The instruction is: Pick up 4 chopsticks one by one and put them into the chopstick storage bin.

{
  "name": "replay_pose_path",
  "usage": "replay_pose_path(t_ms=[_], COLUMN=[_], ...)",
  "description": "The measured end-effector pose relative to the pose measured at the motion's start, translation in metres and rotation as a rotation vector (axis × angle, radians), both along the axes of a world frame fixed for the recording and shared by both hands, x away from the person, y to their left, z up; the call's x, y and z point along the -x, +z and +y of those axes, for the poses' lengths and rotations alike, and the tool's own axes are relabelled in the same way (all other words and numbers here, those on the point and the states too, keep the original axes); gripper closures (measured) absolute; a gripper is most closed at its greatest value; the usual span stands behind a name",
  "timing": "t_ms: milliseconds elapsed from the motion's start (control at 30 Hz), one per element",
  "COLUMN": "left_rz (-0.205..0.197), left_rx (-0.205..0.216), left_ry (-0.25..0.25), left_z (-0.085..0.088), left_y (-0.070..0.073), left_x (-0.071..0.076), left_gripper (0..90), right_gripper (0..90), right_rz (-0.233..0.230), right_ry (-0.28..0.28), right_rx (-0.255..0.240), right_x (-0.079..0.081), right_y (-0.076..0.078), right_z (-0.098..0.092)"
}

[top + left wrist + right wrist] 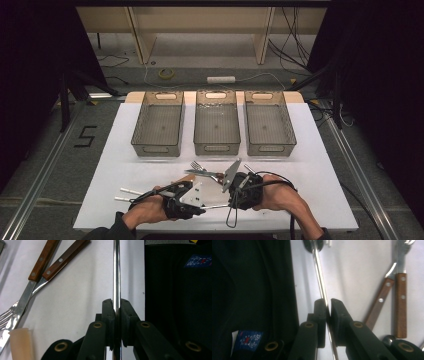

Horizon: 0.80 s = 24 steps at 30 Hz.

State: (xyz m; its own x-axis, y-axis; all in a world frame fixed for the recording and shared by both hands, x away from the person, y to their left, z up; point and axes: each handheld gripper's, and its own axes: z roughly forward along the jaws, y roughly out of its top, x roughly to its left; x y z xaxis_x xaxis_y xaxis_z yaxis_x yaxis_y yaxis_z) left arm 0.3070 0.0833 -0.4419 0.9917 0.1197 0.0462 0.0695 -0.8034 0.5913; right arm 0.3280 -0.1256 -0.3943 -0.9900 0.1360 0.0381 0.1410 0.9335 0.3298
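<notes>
A thin shiny metal rod point(216, 205) lies level between my two grippers, just above the white table's front edge. My left gripper point(203, 209) is shut on one end of it. In the left gripper view the rod point(116, 275) runs straight up out of the closed left gripper point(116, 307). My right gripper point(230, 202) pinches the other end. In the right gripper view the rod point(319, 272) slants away from the closed right gripper point(327, 306). Two wooden-handled forks point(202, 173) lie just behind the grippers, and their handles point(47, 265) point(400, 302) are side by side.
Three grey mesh bins point(155, 149) point(216, 148) point(271, 148) stand in a row across the table's middle. Two white sticks point(130, 191) lie to the left of my left hand. A pale tube end point(21, 343) is near the left jaws. Dark fabric point(249, 290) borders the table's near edge.
</notes>
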Motion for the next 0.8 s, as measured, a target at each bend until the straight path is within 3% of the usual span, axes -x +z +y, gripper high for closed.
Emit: replay_pose_path(t_ms=[33, 167, 233, 267, 333, 367, 400, 500, 800], left_rz=[-0.004, 0.000, -0.001, 0.001, 0.003, 0.002, -0.001, 0.016, 0.036], left_rx=[-0.015, -0.012, -0.008, -0.005, -0.003, 0.000, 0.001, 0.021, 0.071], left_ry=[0.006, 0.027, 0.043, 0.056, 0.077, 0.087, 0.096, 0.153, 0.275], left_z=[0.001, 0.004, 0.004, 0.005, 0.006, 0.007, 0.008, 0.013, 0.025], left_y=[0.000, -0.001, 0.000, 0.000, 0.001, 0.001, 0.001, 0.003, 0.010], left_x=[-0.001, -0.004, -0.004, -0.005, -0.006, -0.007, -0.008, -0.012, -0.021], left_gripper=[83.3, 83.4, 83.4, 83.4, 83.4, 83.4, 83.4, 83.5, 83.4], right_gripper=[78.8, 65.8, 62.4, 56.5, 54.6, 50.6, 50.6, 46.6, 37.1], right_rz=[0.000, -0.013, -0.024, -0.041, -0.052, -0.064, -0.064, -0.091, -0.127], right_ry=[-0.008, -0.085, -0.115, -0.162, -0.172, -0.222, -0.222, -0.263, -0.354], right_rx=[-0.003, -0.093, -0.109, -0.133, -0.147, -0.176, -0.176, -0.236, -0.271], right_x=[-0.002, -0.006, -0.007, -0.009, -0.010, -0.011, -0.011, -0.012, -0.013], right_y=[0.002, 0.009, 0.012, 0.015, 0.015, 0.018, 0.018, 0.023, 0.026], right_z=[-0.002, -0.008, -0.010, -0.014, -0.016, -0.022, -0.022, -0.033, -0.058])
